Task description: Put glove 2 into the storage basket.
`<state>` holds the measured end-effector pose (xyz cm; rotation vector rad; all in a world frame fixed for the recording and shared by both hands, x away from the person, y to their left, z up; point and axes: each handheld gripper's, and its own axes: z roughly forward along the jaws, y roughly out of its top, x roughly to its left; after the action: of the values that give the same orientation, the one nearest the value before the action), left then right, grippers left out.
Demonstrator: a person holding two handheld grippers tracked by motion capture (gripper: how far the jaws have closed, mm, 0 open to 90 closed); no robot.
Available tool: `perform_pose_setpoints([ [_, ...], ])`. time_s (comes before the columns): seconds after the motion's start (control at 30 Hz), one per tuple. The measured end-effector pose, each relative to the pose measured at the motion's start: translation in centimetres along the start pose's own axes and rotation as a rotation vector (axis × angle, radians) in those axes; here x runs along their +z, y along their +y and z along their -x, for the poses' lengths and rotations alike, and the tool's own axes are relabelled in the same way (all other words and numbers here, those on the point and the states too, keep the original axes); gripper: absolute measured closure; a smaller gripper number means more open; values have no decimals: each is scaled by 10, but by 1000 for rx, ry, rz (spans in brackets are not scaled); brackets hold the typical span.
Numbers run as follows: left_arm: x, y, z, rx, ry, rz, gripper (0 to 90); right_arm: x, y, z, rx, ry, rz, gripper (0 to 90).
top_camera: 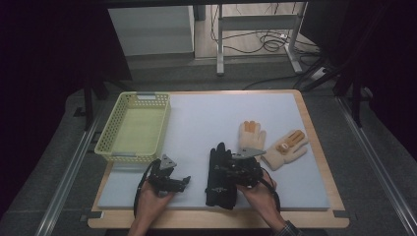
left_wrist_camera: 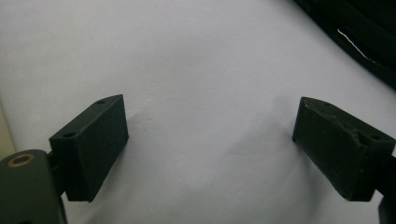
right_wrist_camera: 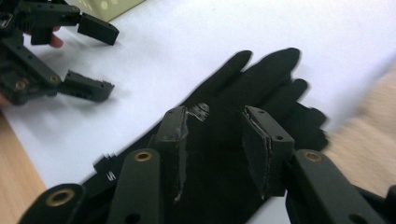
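A black glove [top_camera: 220,183] lies flat on the white mat [top_camera: 206,123], fingers pointing away from me; a second black layer seems to lie under it. My right gripper [top_camera: 223,173] hovers low over its palm [right_wrist_camera: 261,79]. In the right gripper view the gripper [right_wrist_camera: 218,114] is open, its jaws a hand's width apart with only glove fabric below. My left gripper [top_camera: 186,181] rests on the bare mat just left of the glove. Its own view shows the gripper [left_wrist_camera: 210,105] wide open and holding nothing, with the glove's edge [left_wrist_camera: 369,37] at top right.
A yellow plastic basket [top_camera: 110,142] stands empty at the mat's left side. Two cream knit gloves [top_camera: 252,135] [top_camera: 286,147] with orange fingertips lie right of the black glove. The wooden table edge [top_camera: 216,219] runs along the front. The left gripper [right_wrist_camera: 93,56] also appears in the right gripper view.
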<state>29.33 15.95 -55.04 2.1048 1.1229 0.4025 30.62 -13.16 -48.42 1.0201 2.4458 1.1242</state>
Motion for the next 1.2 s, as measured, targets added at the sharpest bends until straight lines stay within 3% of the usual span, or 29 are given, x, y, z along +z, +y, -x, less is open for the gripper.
perform_pose_setpoints([
  [0.1,0,0,0,2,1,0,107,-5,-5,8,-7,15,2,666],
  [0.17,0,0,0,-1,0,0,107,-11,-15,17,-11,34,-4,757],
  [0.33,0,0,0,-1,0,0,107,-15,-34,26,-24,67,-25,877],
  [0.47,0,0,0,-1,0,0,107,-15,-48,28,-30,106,-29,886],
  [0.7,-1,0,-1,-8,-11,4,102,-12,-61,22,-80,149,-52,886],
  [0.73,-2,0,-3,-9,-22,4,98,-8,-62,18,-109,160,-62,886],
  [0.8,-4,-2,-3,5,-16,-5,94,-5,-62,15,-122,161,-68,886],
  [1.07,-10,-9,-18,9,13,-39,12,5,-57,7,-108,174,-55,886],
  [1.2,-14,-14,-24,11,-2,-38,10,12,-52,1,-104,163,-53,886],
])
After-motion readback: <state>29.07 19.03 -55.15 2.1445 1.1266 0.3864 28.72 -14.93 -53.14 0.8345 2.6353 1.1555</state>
